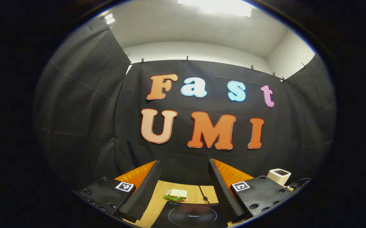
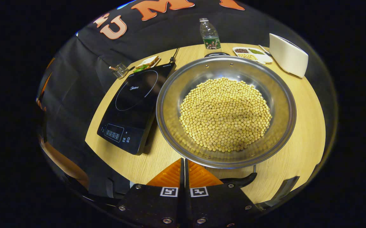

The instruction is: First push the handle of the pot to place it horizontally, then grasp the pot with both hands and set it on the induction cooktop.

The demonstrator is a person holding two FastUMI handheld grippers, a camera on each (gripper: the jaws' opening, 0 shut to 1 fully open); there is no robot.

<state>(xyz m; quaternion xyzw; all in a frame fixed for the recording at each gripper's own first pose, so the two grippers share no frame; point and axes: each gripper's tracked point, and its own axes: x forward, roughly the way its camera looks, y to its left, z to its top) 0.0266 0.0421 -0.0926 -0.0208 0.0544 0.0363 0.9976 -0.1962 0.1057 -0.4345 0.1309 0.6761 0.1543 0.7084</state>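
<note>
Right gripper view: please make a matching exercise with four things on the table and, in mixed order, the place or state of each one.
1. pot
2. induction cooktop
3. water bottle
4. right gripper

a. fingers closed together, at the pot's near rim
b. left of the pot
c. filled with yellow beans
d. upright at the table's far edge

Pairs: 1-c, 2-b, 3-d, 4-a

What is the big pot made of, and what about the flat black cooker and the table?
The pot looks like polished metal, probably stainless steel: its silvery wall mirrors the yellow beans inside. The induction cooktop seems to have a smooth black glass top, since it shines and carries printed white markings. The table looks like light wood, or a wood-pattern laminate, because fine grain lines run across it.
</note>
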